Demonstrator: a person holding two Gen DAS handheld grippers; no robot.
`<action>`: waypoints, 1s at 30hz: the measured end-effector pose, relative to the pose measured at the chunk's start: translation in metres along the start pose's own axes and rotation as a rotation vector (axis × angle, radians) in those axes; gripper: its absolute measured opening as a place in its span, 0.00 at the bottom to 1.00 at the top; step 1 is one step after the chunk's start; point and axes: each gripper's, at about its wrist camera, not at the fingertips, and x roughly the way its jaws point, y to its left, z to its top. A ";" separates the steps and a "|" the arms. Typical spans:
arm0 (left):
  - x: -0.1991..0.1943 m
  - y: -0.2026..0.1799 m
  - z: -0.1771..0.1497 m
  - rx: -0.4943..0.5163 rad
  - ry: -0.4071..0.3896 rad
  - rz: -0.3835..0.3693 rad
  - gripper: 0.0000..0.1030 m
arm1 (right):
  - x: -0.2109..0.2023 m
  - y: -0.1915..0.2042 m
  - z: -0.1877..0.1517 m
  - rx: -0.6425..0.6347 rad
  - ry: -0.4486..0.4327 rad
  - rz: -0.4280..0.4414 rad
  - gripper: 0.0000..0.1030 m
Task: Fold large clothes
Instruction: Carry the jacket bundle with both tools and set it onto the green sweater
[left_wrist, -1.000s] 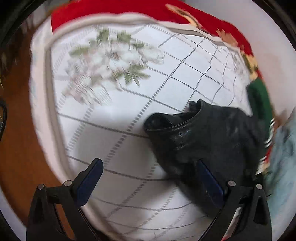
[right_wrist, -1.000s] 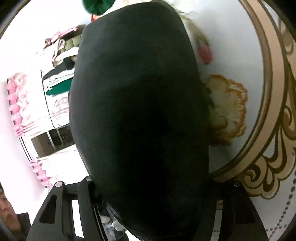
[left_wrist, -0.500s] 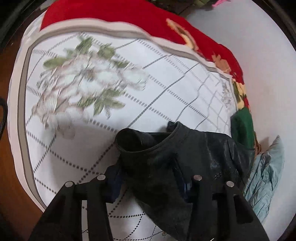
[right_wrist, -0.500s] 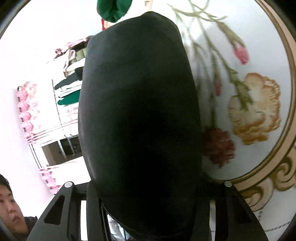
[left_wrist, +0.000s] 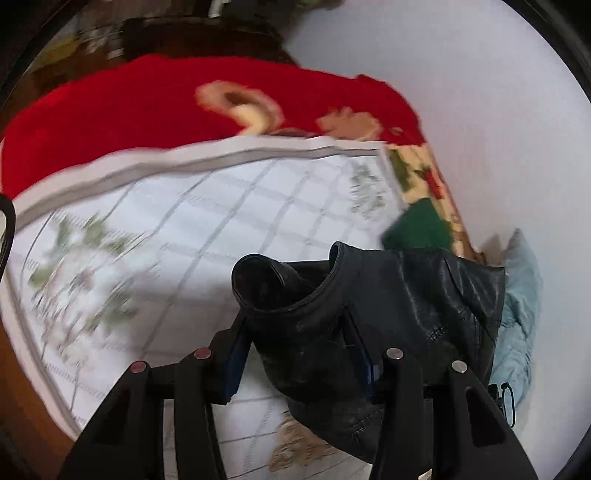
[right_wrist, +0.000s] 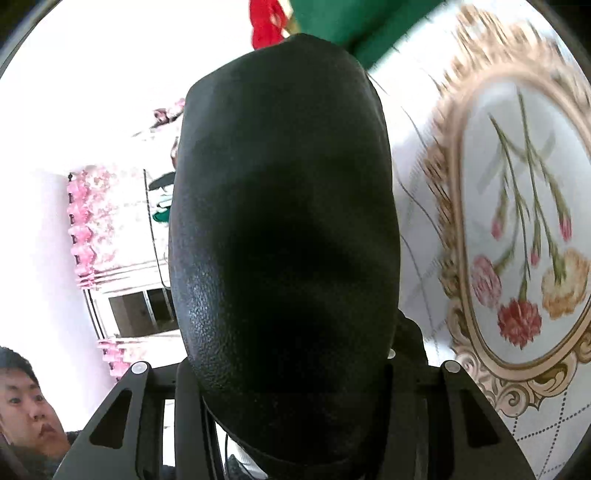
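A black leather jacket lies on a white cloth with a grey grid and flower prints. My left gripper is shut on a fold of the jacket near its collar or cuff opening and holds it just above the cloth. In the right wrist view the same black jacket fills the middle of the frame and hides the fingers. My right gripper is shut on it and holds it up.
A red flowered blanket lies beyond the white cloth. A green item and a pale blue garment sit at the right by the white wall. A person's face and a clothes rack show at left.
My left gripper went from open beside the jacket to shut on its fold, then lifted and tilted up. The right gripper swung with the jacket; the flower medallion moved right.
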 end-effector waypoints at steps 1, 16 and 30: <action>0.001 -0.015 0.007 0.023 -0.007 -0.014 0.44 | -0.007 0.010 0.005 -0.008 -0.012 0.007 0.46; 0.175 -0.223 0.078 0.102 -0.035 -0.171 0.42 | -0.075 0.079 0.297 -0.059 -0.040 -0.025 0.46; 0.287 -0.256 0.072 0.278 0.049 0.032 0.42 | -0.069 0.016 0.464 -0.036 -0.009 -0.255 0.69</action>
